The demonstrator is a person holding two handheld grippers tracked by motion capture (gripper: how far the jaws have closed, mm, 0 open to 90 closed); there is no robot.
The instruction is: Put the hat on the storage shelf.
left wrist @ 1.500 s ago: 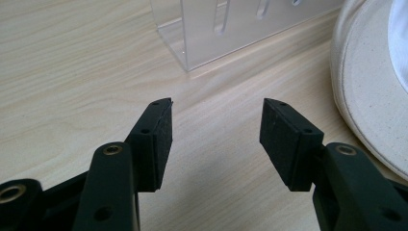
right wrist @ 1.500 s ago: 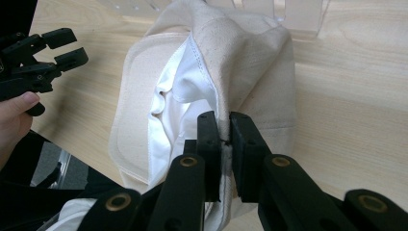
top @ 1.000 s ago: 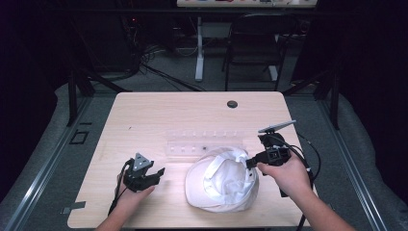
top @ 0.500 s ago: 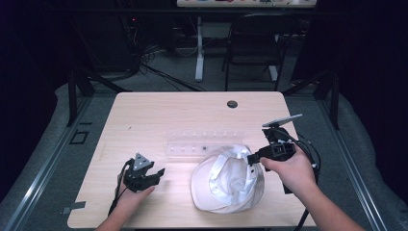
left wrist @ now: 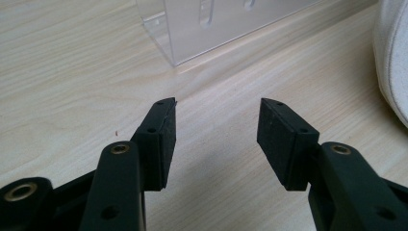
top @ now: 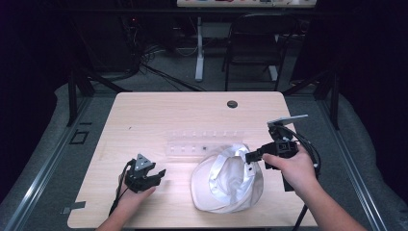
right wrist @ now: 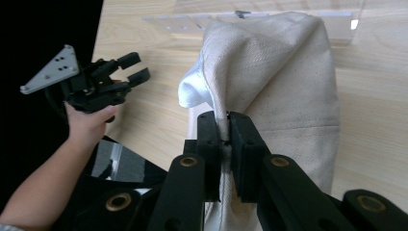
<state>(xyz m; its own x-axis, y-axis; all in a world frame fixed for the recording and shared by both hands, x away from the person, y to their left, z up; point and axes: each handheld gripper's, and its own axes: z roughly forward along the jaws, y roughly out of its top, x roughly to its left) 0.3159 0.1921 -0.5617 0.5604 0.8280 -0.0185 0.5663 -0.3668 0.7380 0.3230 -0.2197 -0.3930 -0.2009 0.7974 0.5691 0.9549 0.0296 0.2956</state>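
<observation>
From the high view, take the clear acrylic rack (top: 204, 142) as your landmark: the white cloth bag (top: 226, 180) lies just on your side of it, its far edge touching or overlapping the rack's front. Your right gripper (top: 249, 157) has the bag's rim pinched at the rack's right end, and your left gripper (top: 155, 175) rests on the wooden table (top: 159, 110), off the rack's left end and apart from the bag.

In the left gripper view, your jaws stand apart with nothing between them, and they have just been narrowing a little. The rack's corner (left wrist: 192, 29) is ahead, and the bag's edge (left wrist: 392, 57) is off to one side.

In the right gripper view, your jaws are clenched on a fold of the bag (right wrist: 269, 72), which hangs up from the grip toward the rack (right wrist: 183, 21).

The risk is that thin cloth may slip from the pads if you tug sharply, and a dragged bag could catch the rack and shift it.
</observation>
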